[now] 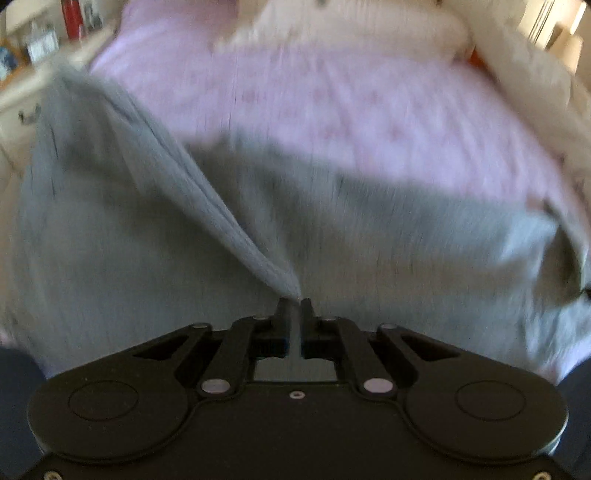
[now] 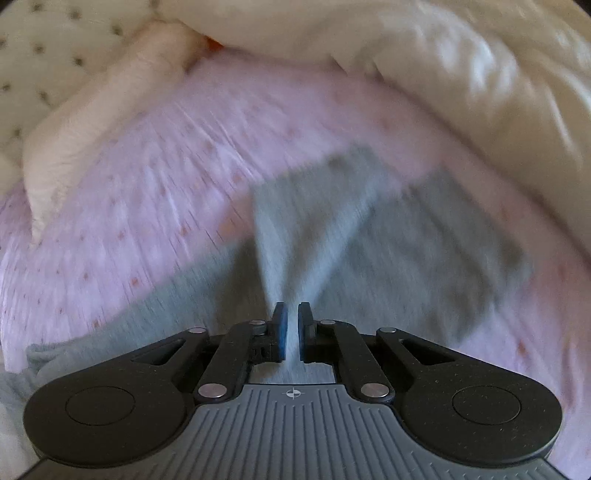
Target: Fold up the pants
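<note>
Both views motion-blurred; fine detail is unreliable.

Left wrist view, left to right: a pale cabinet with a dark handle (image 1: 26, 114) at the far left edge, a red cylindrical container (image 1: 72, 16) on top of it. The grey knit fabric pants (image 1: 129, 229) spread across the lower half of the frame, lying on the pink patterned bed sheet (image 1: 332, 103). A raised ridge of the grey cloth runs diagonally from upper left down to the left gripper (image 1: 294, 306). Its jaws stand nearly together, a narrow slit between them, with the tip of that ridge pinched in the slit. A cream puffy duvet (image 1: 535, 74) is bunched at the upper right.

Right wrist view, left to right: a cream pillow with dark dots (image 2: 40, 55) in the upper left corner, a plain pale pillow (image 2: 92, 122) beside it. The pink sheet (image 2: 147, 206) fills the middle. The pants (image 2: 424, 236) lie lower centre to right. The right gripper (image 2: 291, 314) has jaws narrowly apart, blue pads facing, clamped on a taut strip of the grey cloth that fans upward. Duvet (image 2: 498, 92) at upper right.
</note>
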